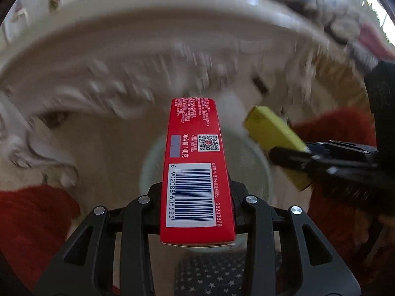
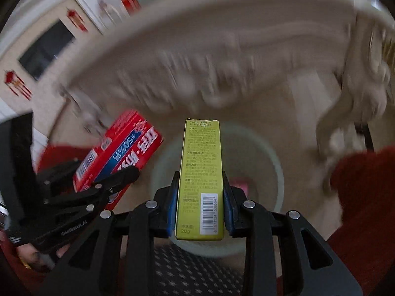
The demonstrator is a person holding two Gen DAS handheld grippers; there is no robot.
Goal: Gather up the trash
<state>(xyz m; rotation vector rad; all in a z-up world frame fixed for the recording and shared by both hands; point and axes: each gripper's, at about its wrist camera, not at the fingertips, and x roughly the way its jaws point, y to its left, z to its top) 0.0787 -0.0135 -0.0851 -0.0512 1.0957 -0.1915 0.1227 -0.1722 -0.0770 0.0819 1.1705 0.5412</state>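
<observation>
My left gripper [image 1: 196,192] is shut on a long red box [image 1: 196,167] with a barcode. It holds the box above a pale round bin [image 1: 264,172] on the floor. My right gripper [image 2: 200,192] is shut on a narrow yellow-green box [image 2: 201,170], also above the pale bin [image 2: 271,172]. The bin holds something pink [image 2: 243,186]. In the left wrist view the right gripper [image 1: 291,157] with the yellow box [image 1: 274,129] comes in from the right. In the right wrist view the left gripper [image 2: 116,180] with the red box [image 2: 121,150] is at the left.
An ornate carved cream table [image 1: 148,56] curves above and behind the bin, with a carved leg [image 2: 358,103] at the right. Red fabric [image 1: 32,222] lies to both sides. A dark star-patterned cloth [image 1: 209,276] is below the grippers. The background is motion-blurred.
</observation>
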